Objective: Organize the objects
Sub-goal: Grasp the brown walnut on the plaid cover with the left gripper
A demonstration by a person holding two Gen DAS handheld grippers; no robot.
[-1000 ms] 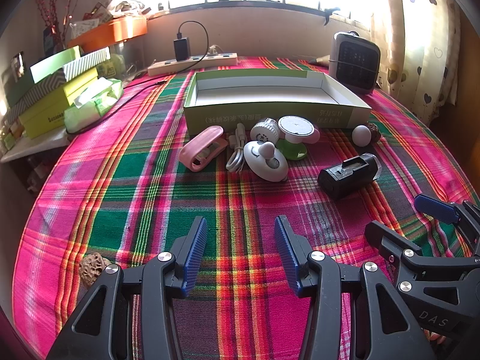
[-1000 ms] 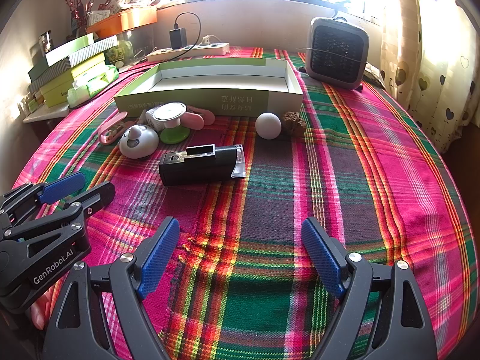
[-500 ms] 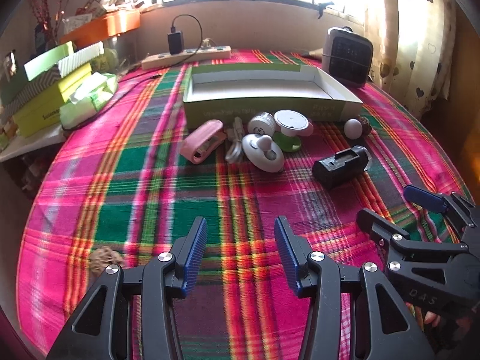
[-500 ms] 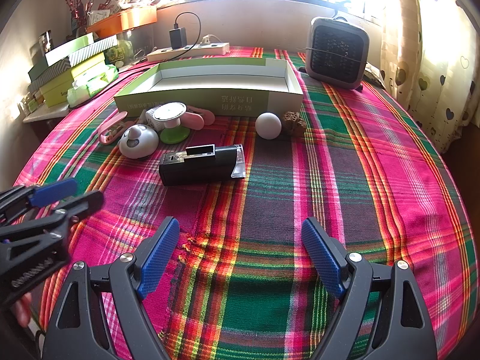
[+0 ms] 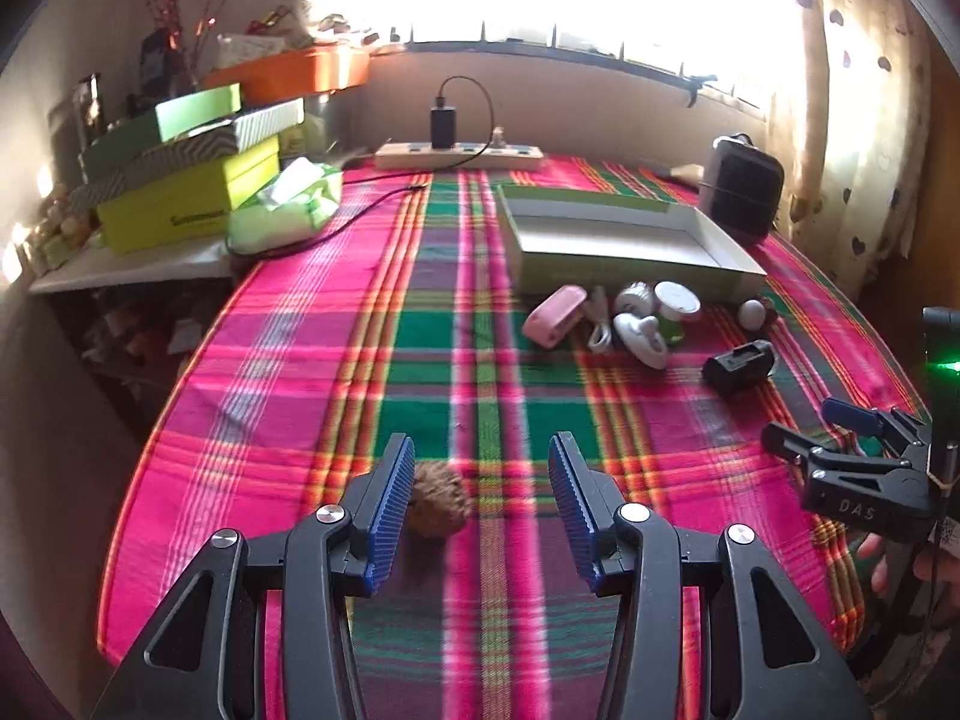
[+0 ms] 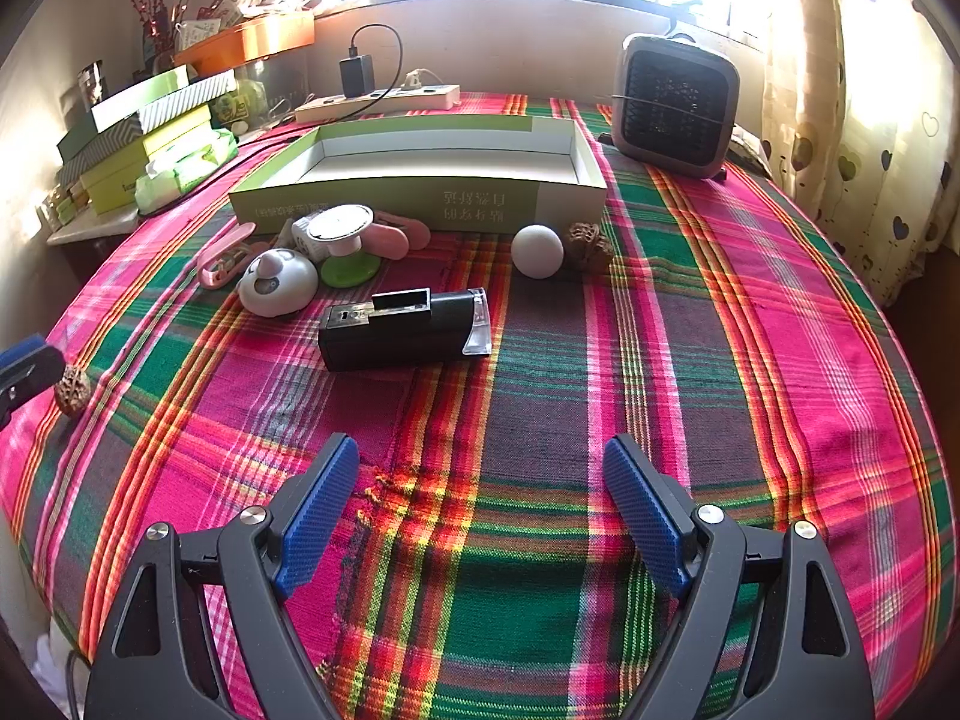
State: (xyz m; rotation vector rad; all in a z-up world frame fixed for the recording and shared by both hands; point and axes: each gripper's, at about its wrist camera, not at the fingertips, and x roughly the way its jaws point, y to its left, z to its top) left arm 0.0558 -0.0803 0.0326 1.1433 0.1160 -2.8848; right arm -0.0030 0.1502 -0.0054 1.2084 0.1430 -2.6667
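A walnut [image 5: 437, 507] lies on the plaid table [image 5: 300, 372] between the spread fingers of the left gripper [image 5: 481, 501], close against the left finger [image 5: 390, 510] and well apart from the right one. The gripper holds nothing; whether the left pad actually touches the shell cannot be told.

The right gripper [image 6: 480, 516] hovers over bare cloth with its fingers wide, nothing between them. From its view the walnut sits at the far left edge of the table, just beside the tip of the left gripper.

Farther back, an open green tray [image 6: 420, 192] stands near the middle of the table. In front of it lie a white ball [image 6: 537, 251] touching a second walnut [image 6: 589, 246], a black case [image 6: 402, 330], a white round gadget [image 6: 277, 283], a pink clip [image 6: 225, 255] and a white disc on a green base [image 6: 342, 240]. A small heater [image 6: 675, 105] stands behind the tray's right end, and a power strip [image 6: 378, 102] runs along the wall.
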